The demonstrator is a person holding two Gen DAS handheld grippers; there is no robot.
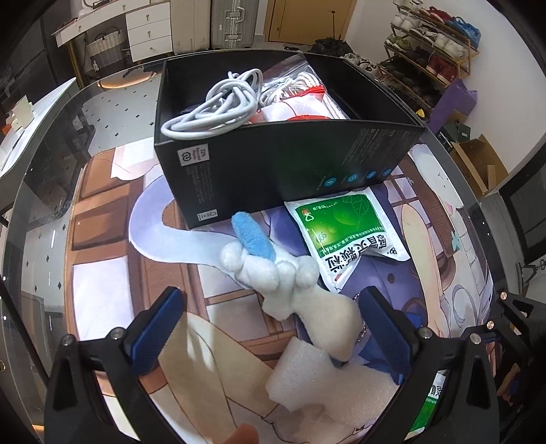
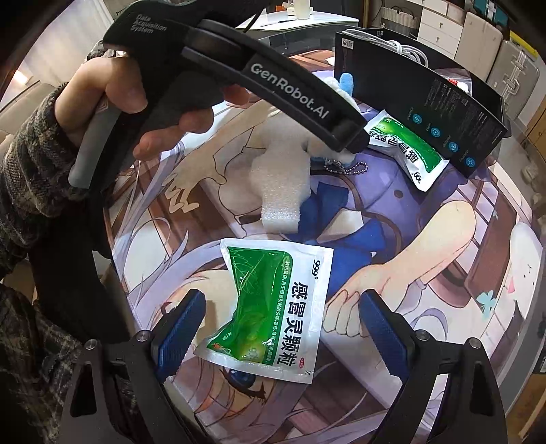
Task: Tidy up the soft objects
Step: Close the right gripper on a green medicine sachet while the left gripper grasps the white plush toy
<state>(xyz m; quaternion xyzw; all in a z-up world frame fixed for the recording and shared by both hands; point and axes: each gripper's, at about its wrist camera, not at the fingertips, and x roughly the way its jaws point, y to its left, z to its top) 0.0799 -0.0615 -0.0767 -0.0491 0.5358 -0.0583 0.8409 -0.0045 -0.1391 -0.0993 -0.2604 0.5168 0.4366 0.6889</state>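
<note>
Cluttered storage lines the room: a shoe rack (image 1: 430,44), white drawers (image 1: 146,30), a suitcase (image 1: 233,22); the glass worktop (image 1: 44,191) carries a printed cartoon mat (image 1: 112,246). Sorting looks partly done; the black box (image 1: 273,164) already holds white cables (image 1: 211,109) and a bag; still out on the mat lie a plush toy (image 1: 290,283), a foam block (image 1: 307,379) and two green sachets, one (image 1: 344,235) against the box, one (image 2: 269,307) nearer. The left gripper (image 1: 269,328) has its jaws wide apart around the plush toy, gripping nothing; the right gripper (image 2: 279,328) hovers with jaws spread over the near sachet, also empty.
</note>
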